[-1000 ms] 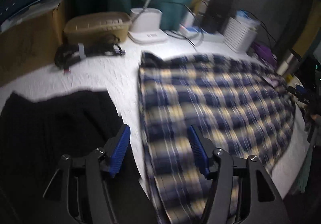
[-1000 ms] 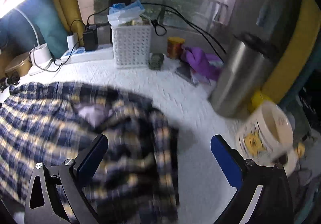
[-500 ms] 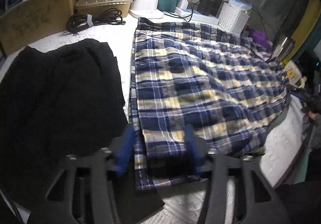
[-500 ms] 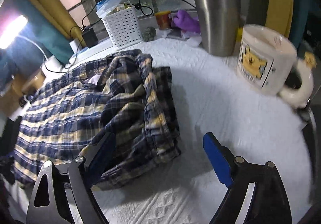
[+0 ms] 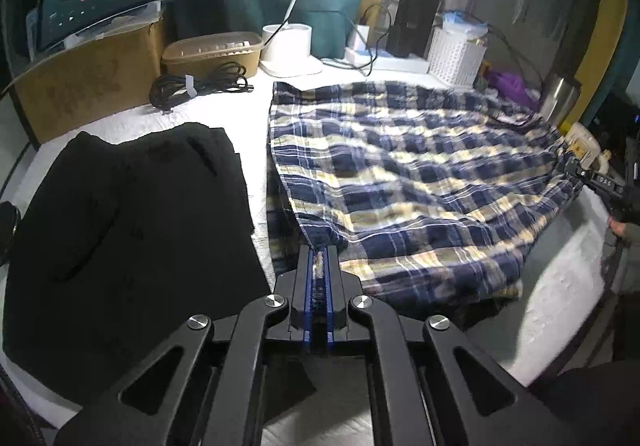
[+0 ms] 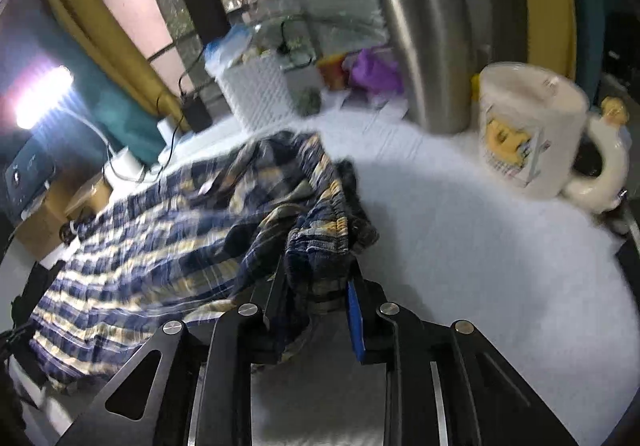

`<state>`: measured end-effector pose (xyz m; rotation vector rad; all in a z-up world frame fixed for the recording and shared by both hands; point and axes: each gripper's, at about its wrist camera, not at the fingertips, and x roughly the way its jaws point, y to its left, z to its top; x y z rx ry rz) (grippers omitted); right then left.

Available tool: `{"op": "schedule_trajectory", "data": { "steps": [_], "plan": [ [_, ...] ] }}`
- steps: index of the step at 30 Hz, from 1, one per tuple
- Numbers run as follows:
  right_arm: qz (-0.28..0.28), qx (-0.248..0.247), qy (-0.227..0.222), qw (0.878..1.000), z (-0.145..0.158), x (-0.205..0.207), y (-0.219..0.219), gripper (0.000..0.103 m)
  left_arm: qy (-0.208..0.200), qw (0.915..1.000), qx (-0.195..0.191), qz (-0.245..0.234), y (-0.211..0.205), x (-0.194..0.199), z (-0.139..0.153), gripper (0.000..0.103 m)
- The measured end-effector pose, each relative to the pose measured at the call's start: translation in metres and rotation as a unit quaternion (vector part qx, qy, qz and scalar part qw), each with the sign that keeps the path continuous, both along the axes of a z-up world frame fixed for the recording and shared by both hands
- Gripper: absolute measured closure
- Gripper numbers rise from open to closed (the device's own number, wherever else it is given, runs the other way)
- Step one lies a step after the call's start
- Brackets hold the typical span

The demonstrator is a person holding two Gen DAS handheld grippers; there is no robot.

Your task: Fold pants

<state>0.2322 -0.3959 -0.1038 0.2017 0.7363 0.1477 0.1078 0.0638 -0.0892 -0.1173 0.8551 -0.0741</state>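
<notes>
Plaid pants [image 5: 420, 182]: left gripper [image 5: 319, 266] clamped tight on hem; right gripper [image 6: 320, 286] closing on bunched waistband (fabric between jaws).

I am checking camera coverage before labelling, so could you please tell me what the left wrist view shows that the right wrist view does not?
Only the left wrist view shows the black garment lying beside the pants and the coiled black cable.

Only the right wrist view shows the gathered waistband end bunched in the closing right gripper and the window behind the steel tumbler.

Both show the blue-and-yellow plaid pants on the white quilted surface, the white lattice basket and the cream mug. The left gripper is shut on a pants edge.
</notes>
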Motion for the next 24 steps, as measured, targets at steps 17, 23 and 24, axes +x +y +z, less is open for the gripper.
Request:
{"op": "schedule_trajectory", "data": {
  "steps": [17,23,24],
  "plan": [
    [-0.031,-0.102,0.054,0.993,-0.018,-0.014,-0.022,0.052,0.062,0.9976,-0.022,-0.023,-0.011,-0.017,-0.033,0.103],
    [-0.039,-0.127,-0.005,0.991,0.021,-0.037,-0.015,0.024,0.063,0.9973,-0.022,-0.029,-0.01,-0.017,-0.031,0.103],
    [-0.032,-0.131,-0.015,0.991,0.027,-0.042,-0.007,0.024,0.065,0.9971,-0.021,-0.033,-0.011,-0.017,-0.032,0.103]
  ]
}}
